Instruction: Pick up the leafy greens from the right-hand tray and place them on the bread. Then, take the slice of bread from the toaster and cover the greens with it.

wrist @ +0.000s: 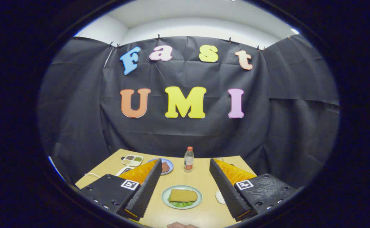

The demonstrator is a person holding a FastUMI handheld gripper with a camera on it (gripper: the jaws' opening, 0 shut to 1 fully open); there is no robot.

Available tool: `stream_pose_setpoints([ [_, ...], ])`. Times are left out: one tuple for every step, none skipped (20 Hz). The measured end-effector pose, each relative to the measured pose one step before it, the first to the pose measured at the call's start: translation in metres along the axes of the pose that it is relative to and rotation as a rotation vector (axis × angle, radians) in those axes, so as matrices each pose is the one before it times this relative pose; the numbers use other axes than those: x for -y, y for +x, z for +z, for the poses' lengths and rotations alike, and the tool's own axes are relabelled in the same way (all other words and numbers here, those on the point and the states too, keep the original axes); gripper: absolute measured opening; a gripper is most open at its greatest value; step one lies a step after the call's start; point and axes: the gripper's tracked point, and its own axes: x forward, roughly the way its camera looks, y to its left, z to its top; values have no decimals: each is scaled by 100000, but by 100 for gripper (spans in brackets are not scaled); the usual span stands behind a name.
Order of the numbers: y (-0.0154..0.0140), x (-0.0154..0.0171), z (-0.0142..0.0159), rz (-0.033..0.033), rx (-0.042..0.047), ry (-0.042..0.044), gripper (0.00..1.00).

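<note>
Task looks all but done: bread slice lies on leafy greens on pale green plate, near centre of table. Gripper spread wide, empty, raised above table, 2 fingers flanking plate, tilted down toward it. Next move likely only retreat. Bottle stands farther back; blue plate far left.

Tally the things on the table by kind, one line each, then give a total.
Plates: 2, a green plate between the open hand-held gripper fingers, a blue plate beyond them
Divided trays: 1
Bottles: 1
Bread slices: 1
Leafy greens: 1, under the bread
Total: 6
</note>
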Motion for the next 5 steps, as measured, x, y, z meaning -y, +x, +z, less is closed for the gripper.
stream_pose_setpoints([
  [-1673, -643, 984, 516, 2384, 68, 94],
  [-1006, -600, 598, 1099, 2687, -607, 95],
  [-676, -358, 196, 746, 1201, -1380, 95],
  [-643, -403, 0, 1197, 287, -1397, 95],
  [-447, -540, -194, 1323, -332, -1080, 95],
])
